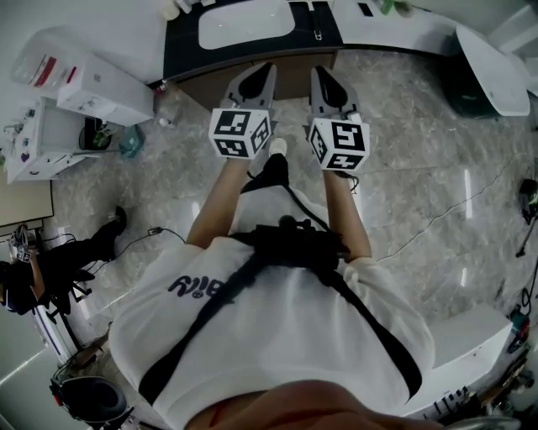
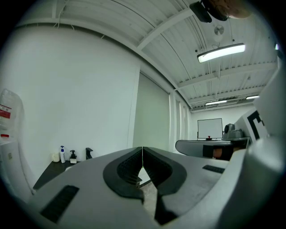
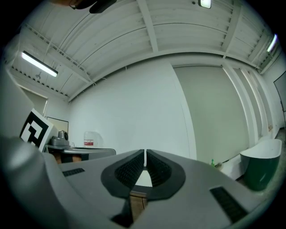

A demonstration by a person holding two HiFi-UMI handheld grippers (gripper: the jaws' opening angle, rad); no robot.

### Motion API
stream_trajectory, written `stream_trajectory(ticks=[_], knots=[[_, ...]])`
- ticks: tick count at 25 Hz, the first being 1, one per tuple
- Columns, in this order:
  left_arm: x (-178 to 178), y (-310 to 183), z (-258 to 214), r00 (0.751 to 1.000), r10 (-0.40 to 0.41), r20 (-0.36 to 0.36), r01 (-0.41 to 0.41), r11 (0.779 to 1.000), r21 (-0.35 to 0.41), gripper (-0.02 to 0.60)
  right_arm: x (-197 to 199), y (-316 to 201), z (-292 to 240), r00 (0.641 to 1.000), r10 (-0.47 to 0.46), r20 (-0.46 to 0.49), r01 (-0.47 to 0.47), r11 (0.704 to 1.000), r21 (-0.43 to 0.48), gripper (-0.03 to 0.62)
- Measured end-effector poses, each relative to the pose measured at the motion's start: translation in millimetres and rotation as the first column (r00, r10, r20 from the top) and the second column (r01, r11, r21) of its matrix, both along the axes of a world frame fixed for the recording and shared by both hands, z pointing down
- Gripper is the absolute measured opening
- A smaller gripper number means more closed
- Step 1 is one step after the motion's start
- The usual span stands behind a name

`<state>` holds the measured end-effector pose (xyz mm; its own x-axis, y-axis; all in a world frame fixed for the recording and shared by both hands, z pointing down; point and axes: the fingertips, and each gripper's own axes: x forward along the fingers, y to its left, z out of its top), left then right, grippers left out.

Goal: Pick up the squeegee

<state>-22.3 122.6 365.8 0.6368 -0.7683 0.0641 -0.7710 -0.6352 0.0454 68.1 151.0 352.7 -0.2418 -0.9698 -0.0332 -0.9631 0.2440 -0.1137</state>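
No squeegee shows in any view. In the head view both grippers are held level side by side, pointing at a dark counter with a white sink and a black tap. My left gripper has its jaws together with nothing between them; in the left gripper view the pads meet at the tip. My right gripper is likewise shut and empty, and in the right gripper view its pads touch. Both stop short of the counter's front edge.
Soap bottles and the black tap stand on the counter. A white cabinet is at the left, a dark green tub with a white rim at the right. Cables run over the marble floor. A person sits at the left edge.
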Motion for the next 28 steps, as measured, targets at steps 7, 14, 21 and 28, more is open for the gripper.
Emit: stream_trajectory(ticks=[7, 14, 21, 28], knots=[[20.5, -90.8, 6.5, 0.998, 0.058, -0.007, -0.058, 0.998, -0.015, 0.011, 15.5, -86.3, 5.8, 0.998, 0.057, -0.002, -0.057, 0.998, -0.026, 0.006], [27.8, -199.5, -13.0, 0.996, 0.085, -0.011, -0.085, 0.996, 0.005, 0.011, 20.9, -194.3, -13.6, 0.996, 0.087, 0.005, -0.087, 0.996, -0.012, 0.006], [16.4, -284.0, -3.0, 0.997, 0.067, -0.031, -0.068, 0.997, -0.029, 0.011, 24.3, -285.1, -2.0, 0.99, 0.139, -0.029, -0.141, 0.987, -0.073, 0.006], [20.2, -328.0, 45.8, 0.996, 0.083, -0.02, -0.085, 0.99, -0.109, 0.011, 55.3, -327.2, 51.0, 0.982, 0.181, -0.045, -0.186, 0.965, -0.187, 0.006]])
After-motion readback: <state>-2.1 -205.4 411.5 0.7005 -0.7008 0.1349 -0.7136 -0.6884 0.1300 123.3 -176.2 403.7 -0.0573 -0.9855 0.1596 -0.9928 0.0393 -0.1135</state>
